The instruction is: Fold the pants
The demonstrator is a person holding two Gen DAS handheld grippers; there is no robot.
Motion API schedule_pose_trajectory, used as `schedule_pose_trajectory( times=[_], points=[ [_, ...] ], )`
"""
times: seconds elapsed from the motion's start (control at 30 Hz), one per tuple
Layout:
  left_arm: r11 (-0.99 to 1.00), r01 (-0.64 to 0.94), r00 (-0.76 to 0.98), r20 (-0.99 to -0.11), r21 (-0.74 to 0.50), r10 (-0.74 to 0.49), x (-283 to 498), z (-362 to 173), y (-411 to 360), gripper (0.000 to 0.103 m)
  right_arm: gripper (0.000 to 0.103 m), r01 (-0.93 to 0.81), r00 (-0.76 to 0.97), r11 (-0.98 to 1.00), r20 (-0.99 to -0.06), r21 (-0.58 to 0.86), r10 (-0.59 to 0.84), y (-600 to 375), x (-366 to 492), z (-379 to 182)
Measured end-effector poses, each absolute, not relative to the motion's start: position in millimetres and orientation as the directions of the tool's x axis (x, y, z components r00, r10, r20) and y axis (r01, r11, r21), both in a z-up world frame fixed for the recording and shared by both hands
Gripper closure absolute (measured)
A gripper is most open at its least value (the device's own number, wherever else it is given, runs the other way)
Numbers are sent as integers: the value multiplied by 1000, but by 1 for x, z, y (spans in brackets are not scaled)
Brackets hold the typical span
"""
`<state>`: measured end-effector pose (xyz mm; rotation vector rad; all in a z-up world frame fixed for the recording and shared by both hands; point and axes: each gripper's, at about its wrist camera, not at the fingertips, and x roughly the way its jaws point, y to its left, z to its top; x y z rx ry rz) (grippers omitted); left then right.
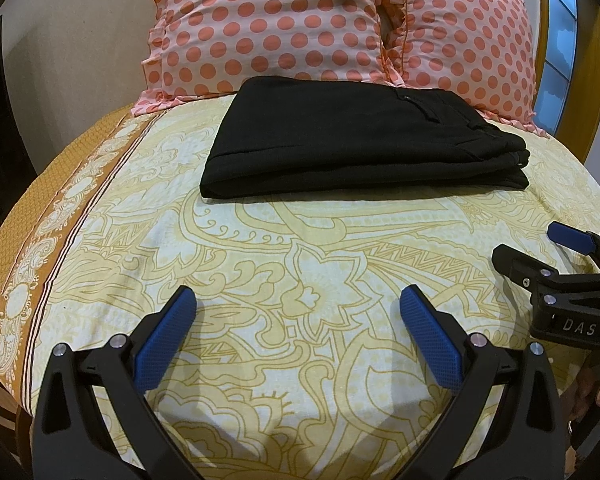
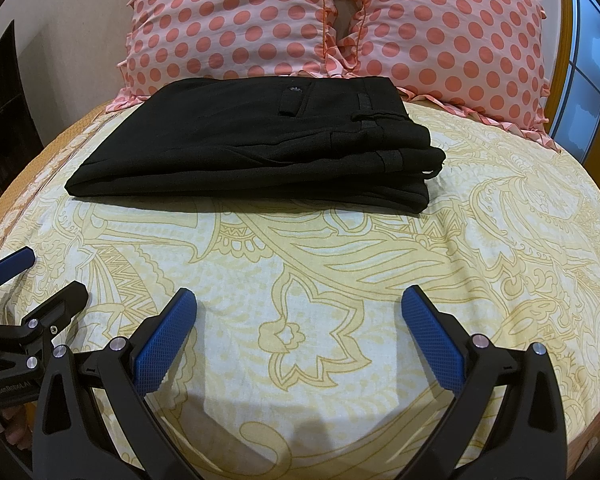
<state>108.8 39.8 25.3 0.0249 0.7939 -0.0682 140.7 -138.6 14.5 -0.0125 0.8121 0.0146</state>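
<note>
Black pants (image 1: 352, 140) lie folded into a flat rectangle on the bed, near the pillows; in the right wrist view (image 2: 252, 144) the waistband and belt loops face right. My left gripper (image 1: 298, 300) is open and empty, hovering over the bedsheet well short of the pants. My right gripper (image 2: 299, 300) is open and empty too, also short of the pants. The right gripper shows at the right edge of the left wrist view (image 1: 540, 248); the left gripper shows at the left edge of the right wrist view (image 2: 36, 280).
A yellow patterned bedsheet (image 1: 300, 248) covers the bed, with an orange border (image 1: 32, 248) along the left edge. Two pink polka-dot pillows (image 1: 268, 24) (image 1: 468, 44) stand behind the pants. A window (image 2: 588, 80) and wooden frame are at the right.
</note>
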Motion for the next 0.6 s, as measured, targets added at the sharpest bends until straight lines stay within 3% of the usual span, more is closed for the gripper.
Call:
schedule_pose_trajectory(
  times=[0.6],
  points=[
    [997, 74, 704, -708, 1, -51, 108, 26, 40, 2, 1, -18, 688, 1000, -726, -5, 8, -138, 141, 15]
  ],
)
